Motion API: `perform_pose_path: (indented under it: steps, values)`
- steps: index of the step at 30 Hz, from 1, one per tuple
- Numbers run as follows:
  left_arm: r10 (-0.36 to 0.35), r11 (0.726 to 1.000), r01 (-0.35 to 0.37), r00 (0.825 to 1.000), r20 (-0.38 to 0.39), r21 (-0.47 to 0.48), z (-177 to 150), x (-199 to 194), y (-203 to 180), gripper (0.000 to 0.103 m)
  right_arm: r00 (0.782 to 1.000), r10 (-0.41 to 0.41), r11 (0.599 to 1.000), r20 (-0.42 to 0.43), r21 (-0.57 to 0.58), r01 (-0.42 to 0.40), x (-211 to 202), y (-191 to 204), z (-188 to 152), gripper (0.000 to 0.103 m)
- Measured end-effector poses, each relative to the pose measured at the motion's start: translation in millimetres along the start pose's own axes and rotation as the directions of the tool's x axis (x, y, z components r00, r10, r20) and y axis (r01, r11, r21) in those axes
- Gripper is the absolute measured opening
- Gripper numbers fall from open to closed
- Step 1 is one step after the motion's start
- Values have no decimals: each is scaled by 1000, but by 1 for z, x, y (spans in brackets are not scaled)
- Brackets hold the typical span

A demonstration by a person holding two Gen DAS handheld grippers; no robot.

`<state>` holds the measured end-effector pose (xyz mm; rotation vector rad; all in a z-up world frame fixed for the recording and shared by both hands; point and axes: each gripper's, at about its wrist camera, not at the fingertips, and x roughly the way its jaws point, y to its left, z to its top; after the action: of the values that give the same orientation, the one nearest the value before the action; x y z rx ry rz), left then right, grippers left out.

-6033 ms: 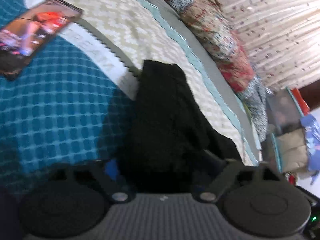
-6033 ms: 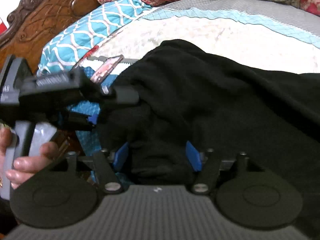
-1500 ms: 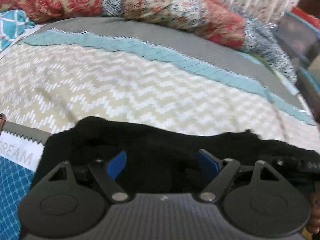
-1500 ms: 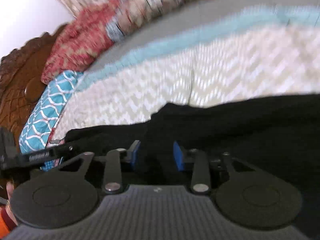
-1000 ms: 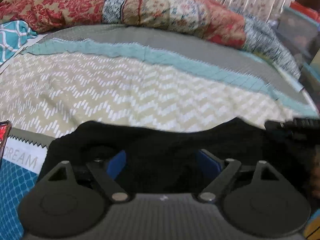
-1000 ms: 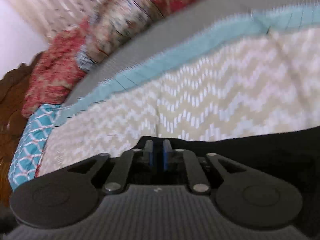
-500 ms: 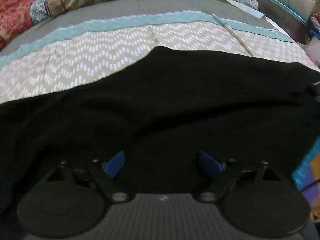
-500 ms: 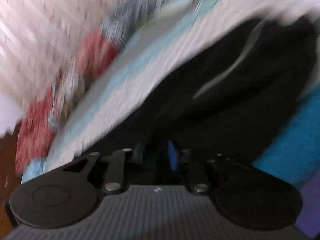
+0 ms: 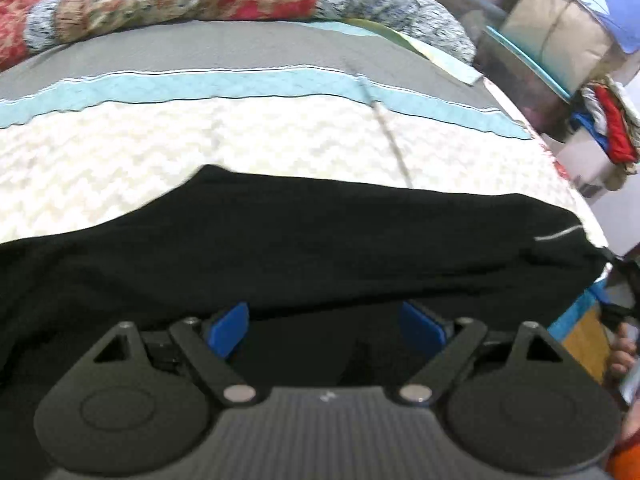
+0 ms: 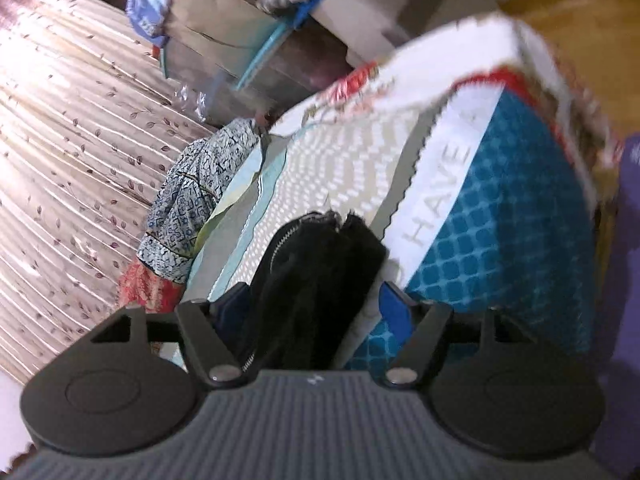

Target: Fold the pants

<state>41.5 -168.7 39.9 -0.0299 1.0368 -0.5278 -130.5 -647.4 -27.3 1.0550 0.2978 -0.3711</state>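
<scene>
Black pants (image 10: 316,276) beside bedspread (image 10: 500,240) band lettered "HAVE" (image 10: 438,196)

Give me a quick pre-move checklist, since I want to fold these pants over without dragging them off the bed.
1. Left tongs open over the black pants: ok.
2. Right tongs open, pants end between the pads: ok.
3. Pants spread flat along the bedspread: ok.
4. Zipper end lying near the bed's edge: ok.
5. Pant legs aligned on top of each other: cannot tell.
</scene>
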Motion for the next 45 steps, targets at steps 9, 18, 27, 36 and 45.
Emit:
perform_pose_path:
  steps: [9,18,27,36,45]
  values:
    - [-16,999,13,998,-54,-51,-6,11,1,86,1000,-27,973,-11,-230,24,-2,53,-3,18]
    - [-22,987,19,1000,-16,-162,-7,-3,32,86,995,61,709,-77,-699,-98,-21,169,-80,15]
    - [-33,971,26,999,-25,-237,-21,-10,61,86,907,-105,226,-407,-898,-377,-16,195,-237,28]
    - [-184,961,173,982,-35,-215,1,8,37,94,913,-54,197,-404,-901,-387,-65,188,-199,76]
    - [-315,924,283,944,-93,-258,28,60,-7,98,914,37,556,-404,-752,-355,-36,173,-140,70]
